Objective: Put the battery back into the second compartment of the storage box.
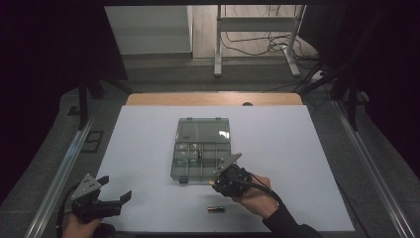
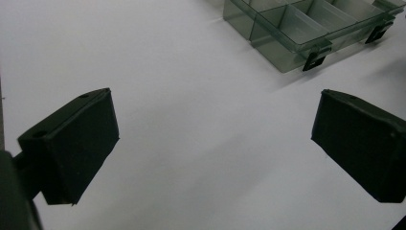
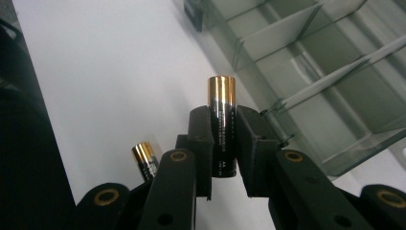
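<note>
My right gripper (image 3: pixel 222 129) is shut on a black and gold battery (image 3: pixel 221 115), whose gold end sticks out past the jaws. In the high view the right gripper (image 1: pixel 224 179) hovers at the near right corner of a clear compartment box (image 1: pixel 184 171) with its lid open. A second battery (image 1: pixel 216 209) lies on the white table near the front edge, also seen past the jaws as a battery (image 3: pixel 145 158). My left gripper (image 1: pixel 115 188) sits at the front left, open, with nothing between its jaws (image 2: pixel 213 139).
The compartment box (image 2: pixel 287 45) has two black latches on its near wall and several dividers; a small dark item lies in a middle cell (image 1: pixel 200 151). The white table surface (image 1: pixel 297 148) spreads around it. Table frame rails run along both sides.
</note>
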